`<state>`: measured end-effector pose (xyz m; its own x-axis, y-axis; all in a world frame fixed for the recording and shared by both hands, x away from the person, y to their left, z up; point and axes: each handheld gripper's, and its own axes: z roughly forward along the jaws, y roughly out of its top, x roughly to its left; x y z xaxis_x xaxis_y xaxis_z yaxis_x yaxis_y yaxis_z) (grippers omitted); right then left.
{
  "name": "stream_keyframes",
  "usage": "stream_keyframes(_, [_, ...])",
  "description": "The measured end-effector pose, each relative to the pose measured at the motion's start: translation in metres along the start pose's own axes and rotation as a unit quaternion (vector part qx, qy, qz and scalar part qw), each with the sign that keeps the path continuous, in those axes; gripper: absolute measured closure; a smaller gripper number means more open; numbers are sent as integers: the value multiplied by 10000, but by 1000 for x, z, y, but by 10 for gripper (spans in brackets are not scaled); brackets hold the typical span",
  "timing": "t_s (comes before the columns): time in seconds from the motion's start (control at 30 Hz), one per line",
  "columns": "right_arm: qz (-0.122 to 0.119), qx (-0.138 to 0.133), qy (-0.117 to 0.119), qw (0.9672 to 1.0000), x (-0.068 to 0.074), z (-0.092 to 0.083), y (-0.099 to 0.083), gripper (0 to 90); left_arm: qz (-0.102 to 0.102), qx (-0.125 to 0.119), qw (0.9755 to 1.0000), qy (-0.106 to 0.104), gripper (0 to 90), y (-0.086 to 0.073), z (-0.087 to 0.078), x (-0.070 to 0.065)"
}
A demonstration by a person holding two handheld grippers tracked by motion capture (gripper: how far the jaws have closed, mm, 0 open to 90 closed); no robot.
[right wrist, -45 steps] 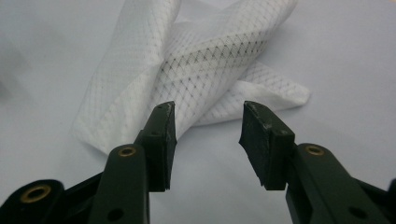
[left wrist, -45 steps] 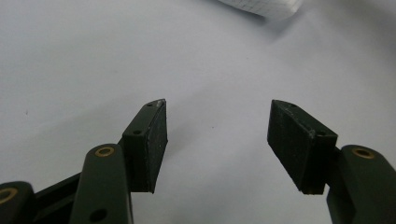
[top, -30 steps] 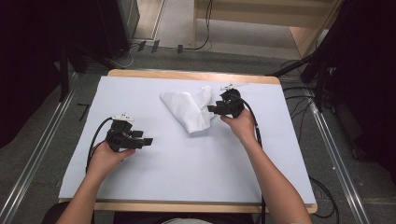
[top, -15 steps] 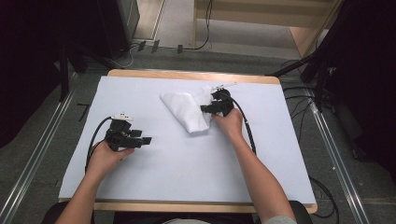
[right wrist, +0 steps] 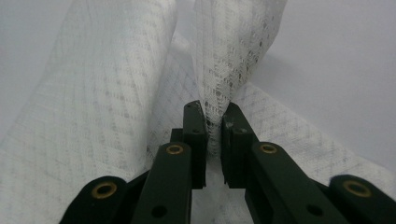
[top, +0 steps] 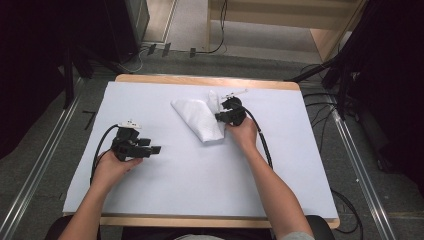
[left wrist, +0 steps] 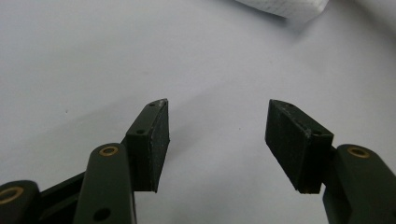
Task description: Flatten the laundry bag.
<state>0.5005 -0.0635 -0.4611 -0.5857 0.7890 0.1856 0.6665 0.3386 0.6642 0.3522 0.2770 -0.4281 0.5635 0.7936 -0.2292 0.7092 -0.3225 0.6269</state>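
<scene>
Pinch taken on the cloth's raised fold; now lift it clean.

The white cloth lies bunched in the far middle of the table, and a raised fold of it stands between your right gripper's jaws, which have just been closing and now press on it from both sides. Check the pinch sits deep enough, since only the fold's edge is caught; draw up slowly so the rest unrolls instead of slipping free. Your left gripper rests well apart near the table's left, jaws wide open and holding nothing; bring it in to catch a second corner when one shows.
</scene>
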Motion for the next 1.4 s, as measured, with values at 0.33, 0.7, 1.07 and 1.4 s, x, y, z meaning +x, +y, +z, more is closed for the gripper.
stream_keyframes(0.33, [-143,-206,248,9994,15,-26,19,855,-103,-101,9998,137,407,-2,-8,8])
stream_keyframes(0.7, [-482,-196,525,9973,51,-38,36,851,-247,-228,9993,175,407,-4,-18,20])
stream_keyframes(1.07, [-752,-161,875,9932,84,-30,38,844,-370,-316,9986,199,405,-6,-25,27])
stream_keyframes(1.4, [-823,-81,1123,9902,106,-16,33,812,-491,-414,9976,244,404,-8,-33,36])
